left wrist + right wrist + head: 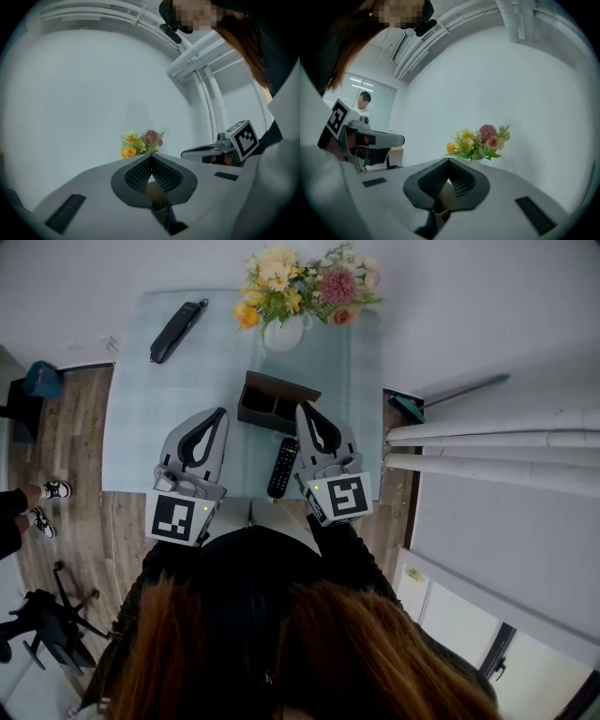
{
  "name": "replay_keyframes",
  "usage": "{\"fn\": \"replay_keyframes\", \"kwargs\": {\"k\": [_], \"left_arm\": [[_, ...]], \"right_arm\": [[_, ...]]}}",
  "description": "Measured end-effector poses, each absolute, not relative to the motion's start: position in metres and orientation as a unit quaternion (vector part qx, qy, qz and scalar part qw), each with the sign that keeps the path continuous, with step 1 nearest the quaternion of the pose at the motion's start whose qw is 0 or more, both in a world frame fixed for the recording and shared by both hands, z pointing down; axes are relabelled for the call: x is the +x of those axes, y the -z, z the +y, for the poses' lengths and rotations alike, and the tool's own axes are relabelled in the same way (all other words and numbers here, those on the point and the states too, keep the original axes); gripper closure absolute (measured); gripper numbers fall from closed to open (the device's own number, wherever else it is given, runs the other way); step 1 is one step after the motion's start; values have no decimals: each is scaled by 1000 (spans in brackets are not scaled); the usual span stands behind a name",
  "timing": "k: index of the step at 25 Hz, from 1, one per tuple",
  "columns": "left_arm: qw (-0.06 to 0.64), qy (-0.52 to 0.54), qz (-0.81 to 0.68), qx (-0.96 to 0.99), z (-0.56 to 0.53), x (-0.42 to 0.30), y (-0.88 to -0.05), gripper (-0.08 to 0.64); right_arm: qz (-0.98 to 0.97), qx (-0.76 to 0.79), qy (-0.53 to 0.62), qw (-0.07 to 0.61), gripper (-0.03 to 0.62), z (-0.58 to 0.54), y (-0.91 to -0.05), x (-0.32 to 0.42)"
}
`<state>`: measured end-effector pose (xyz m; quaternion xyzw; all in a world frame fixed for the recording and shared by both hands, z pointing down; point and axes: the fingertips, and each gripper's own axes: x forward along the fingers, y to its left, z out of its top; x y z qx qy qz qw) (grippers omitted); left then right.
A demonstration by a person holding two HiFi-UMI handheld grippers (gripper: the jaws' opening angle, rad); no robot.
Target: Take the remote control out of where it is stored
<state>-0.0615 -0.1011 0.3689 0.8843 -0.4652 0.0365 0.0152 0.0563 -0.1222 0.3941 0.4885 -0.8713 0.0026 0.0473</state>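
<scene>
Remote control (282, 467): lies flat on the pale-clothed surface (141, 427), outside the brown box (272, 401). Its far end stops just short of the box's near wall. It sits between the two tongs, nearer the right pair.
Left tongs (221, 412): closed, the ribbed pads meeting at the tip with nothing between them. They are held level, to the left of the remote control and apart from it.
Right tongs (302, 407): closed and empty, pads together. They run just beside the remote control's right edge, and in the head view their tip overlaps the box's right end.
Brown box: open-topped and divided inside, standing near the vase (284, 334).
Vase: white, holding yellow and pink flowers (305, 282), at the far edge of the surface.
Black object (178, 331): long and dark, lying towards the far left corner, well apart from the box. What it is cannot be told.
</scene>
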Motion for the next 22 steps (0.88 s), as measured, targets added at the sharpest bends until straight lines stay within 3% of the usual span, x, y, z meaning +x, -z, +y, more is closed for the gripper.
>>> {"fn": "replay_keyframes", "kwargs": {"k": [22], "left_arm": [[9,-33,-468,883,-102,-58,-366,555]], "right_arm": [[-876,482,7,27,578,-100,-364,61]]}}
